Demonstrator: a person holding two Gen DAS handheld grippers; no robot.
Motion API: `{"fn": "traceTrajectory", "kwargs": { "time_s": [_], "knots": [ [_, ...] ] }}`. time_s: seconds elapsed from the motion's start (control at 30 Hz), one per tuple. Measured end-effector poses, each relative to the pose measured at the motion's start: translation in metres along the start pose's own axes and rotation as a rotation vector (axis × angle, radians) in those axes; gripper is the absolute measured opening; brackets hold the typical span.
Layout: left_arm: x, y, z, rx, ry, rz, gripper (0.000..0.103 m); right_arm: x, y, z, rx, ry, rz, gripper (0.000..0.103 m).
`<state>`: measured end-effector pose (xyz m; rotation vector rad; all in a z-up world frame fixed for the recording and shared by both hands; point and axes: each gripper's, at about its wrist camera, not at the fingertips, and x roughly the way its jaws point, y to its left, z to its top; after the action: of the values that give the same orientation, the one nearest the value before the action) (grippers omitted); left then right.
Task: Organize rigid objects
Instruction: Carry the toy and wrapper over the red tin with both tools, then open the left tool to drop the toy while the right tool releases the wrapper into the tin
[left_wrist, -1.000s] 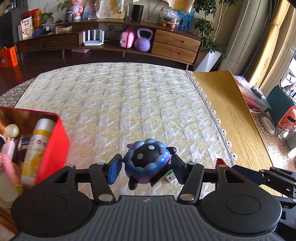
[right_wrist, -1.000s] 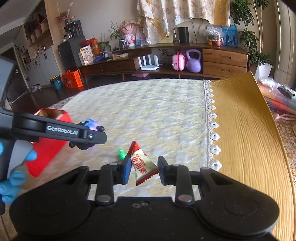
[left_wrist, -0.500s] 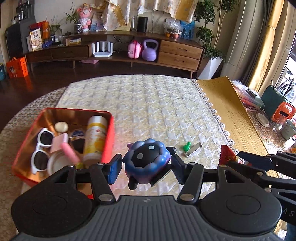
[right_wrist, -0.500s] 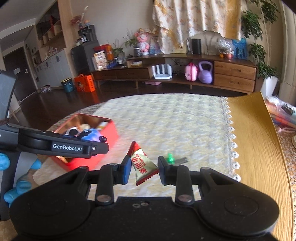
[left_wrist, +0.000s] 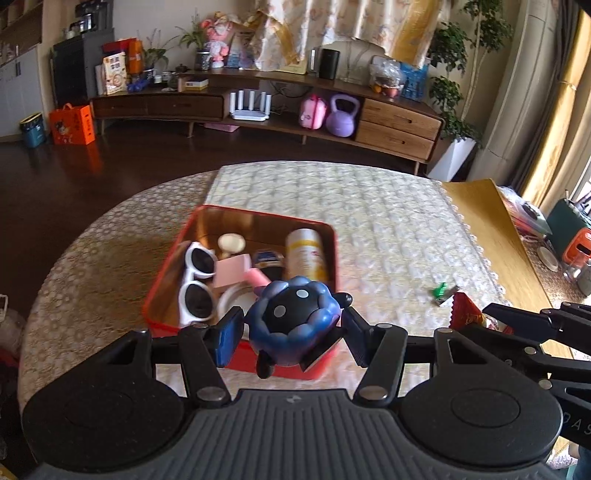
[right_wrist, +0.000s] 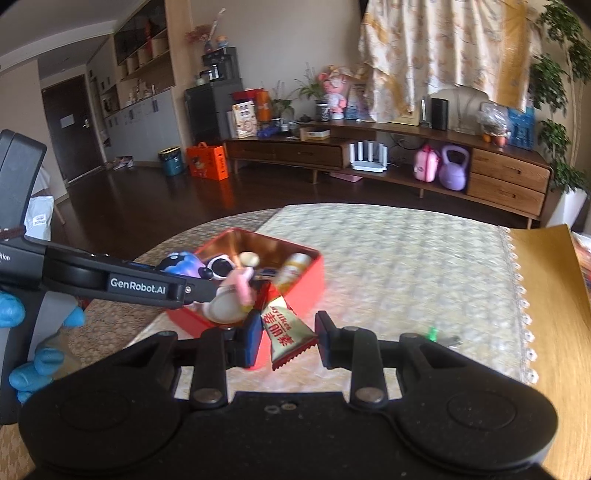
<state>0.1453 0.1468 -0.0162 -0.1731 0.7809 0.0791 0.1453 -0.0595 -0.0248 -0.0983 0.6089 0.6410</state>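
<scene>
Carrying both finds to the red tin (left_wrist: 327, 236): our left claw (left_wrist: 291, 325) grips the blue toy (left_wrist: 291, 317) just above its near wall, our right claw (right_wrist: 284, 338) pinches the snack packet (right_wrist: 286, 334) beside it; next we lower and release each inside

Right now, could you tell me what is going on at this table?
A person is tidying small items into a red tin on the table. The left gripper is shut on a blue and black spotted toy at the tin's near edge, and the right gripper is shut on a red and gold snack packet. The tin already holds white sunglasses and a yellow bottle. A green-tipped clip lies on the cloth, not yet collected.
</scene>
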Motion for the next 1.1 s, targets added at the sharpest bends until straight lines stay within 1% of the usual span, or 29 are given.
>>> {"fn": "traceTrajectory", "kwargs": {
  "time_s": [0.2,0.33,0.43,0.53,0.73,0.87,1.1],
  "knots": [
    [0.001,0.042,-0.002,-0.029,-0.002,0.052,0.058,0.025,0.027,0.005,-0.02,0.016,0.009,0.03],
    [0.013,0.064,0.001,-0.045,-0.007,0.087,0.058,0.044,0.041,0.007,-0.039,0.024,0.001,0.03],
    [0.025,0.078,0.004,-0.067,-0.001,0.094,0.058,0.061,0.047,0.009,-0.055,0.035,-0.009,0.03],
    [0.038,0.082,0.009,-0.067,0.003,0.095,0.058,0.079,0.05,0.012,-0.085,0.04,-0.035,0.03],
    [0.065,0.08,0.014,-0.069,0.022,0.063,0.058,0.115,0.046,0.027,-0.12,0.054,-0.046,0.03],
    [0.084,0.077,0.018,-0.063,0.029,0.062,0.058,0.137,0.039,0.033,-0.135,0.067,-0.053,0.03],
    [0.108,0.073,0.022,-0.036,0.039,0.066,0.058,0.16,0.032,0.029,-0.155,0.102,-0.045,0.03]
  ]
}}
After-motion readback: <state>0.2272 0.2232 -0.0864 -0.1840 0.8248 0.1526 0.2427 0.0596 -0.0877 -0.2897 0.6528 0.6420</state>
